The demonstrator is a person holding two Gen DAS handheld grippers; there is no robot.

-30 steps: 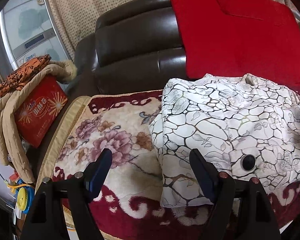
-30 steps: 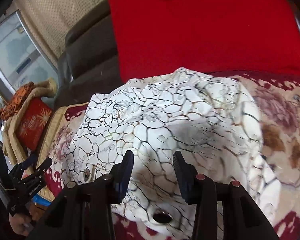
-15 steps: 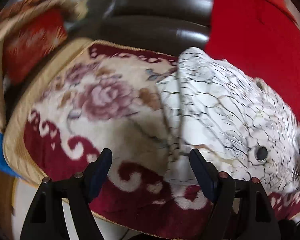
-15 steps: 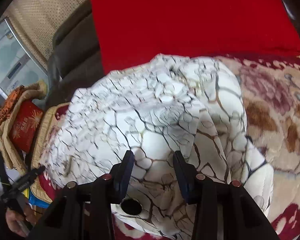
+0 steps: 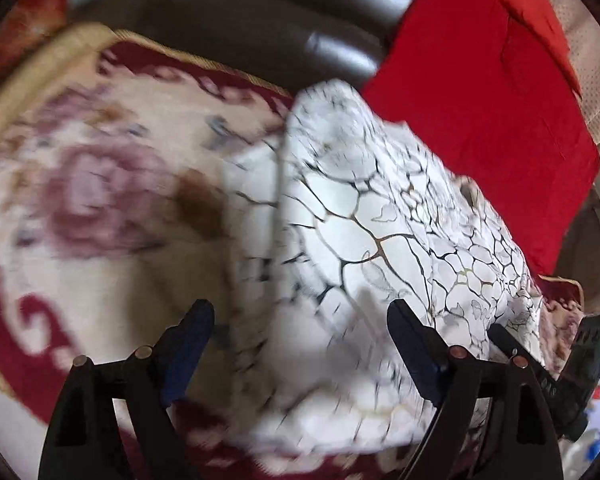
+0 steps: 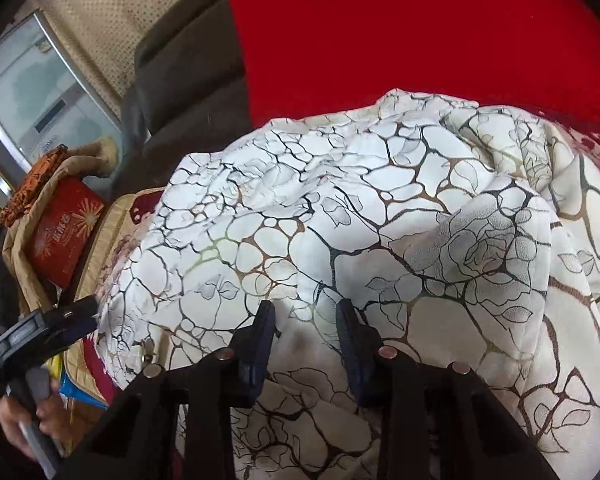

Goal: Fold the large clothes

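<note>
A large white garment with a dark crackle print (image 5: 383, 240) lies bunched on a floral red and cream sofa cover (image 5: 88, 200). It fills the right wrist view (image 6: 359, 220). My left gripper (image 5: 300, 344) is open, hovering over the garment's left edge, nothing between its fingers. My right gripper (image 6: 304, 328) is open with a narrower gap, its fingertips right at the cloth near the front; nothing is pinched. The left gripper also shows at the left edge of the right wrist view (image 6: 60, 320), held in a hand.
A dark leather sofa back (image 5: 280, 20) stands behind, with a red cloth (image 5: 479, 120) draped over it. A red box (image 6: 66, 236) wrapped in tan padding sits on the left armrest. A glass-fronted cabinet (image 6: 32, 92) is far left.
The left gripper has swung right and closer over the garment's left edge, with motion blur. The right gripper has moved closer onto the cloth. Both stay open.
</note>
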